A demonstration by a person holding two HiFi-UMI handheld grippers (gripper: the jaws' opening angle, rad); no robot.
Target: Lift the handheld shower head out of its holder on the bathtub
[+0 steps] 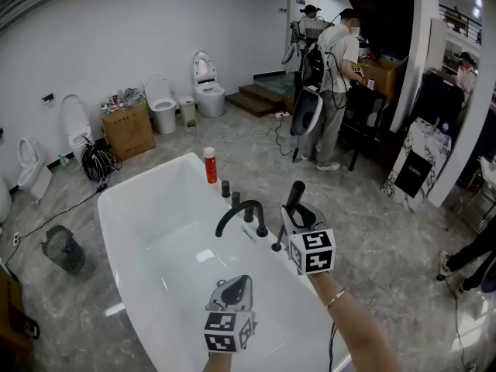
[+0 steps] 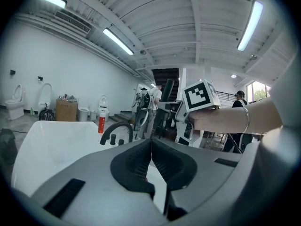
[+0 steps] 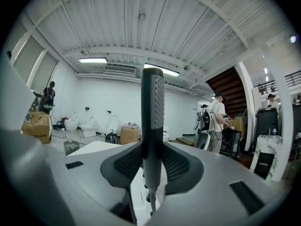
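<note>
Right hand-held gripper (image 3: 153,159) around shower head (image 3: 153,102)

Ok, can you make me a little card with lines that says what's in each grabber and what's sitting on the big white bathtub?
Right gripper: shut on the dark grey stick-shaped shower head, held upright
Left gripper: shut, nothing in it
Tub: white oval bathtub
On the tub edge: black curved metal tap, red plastic bottle with a white cap, small black knobs
Behind: white toilets, brown cardboard box, people standing
</note>
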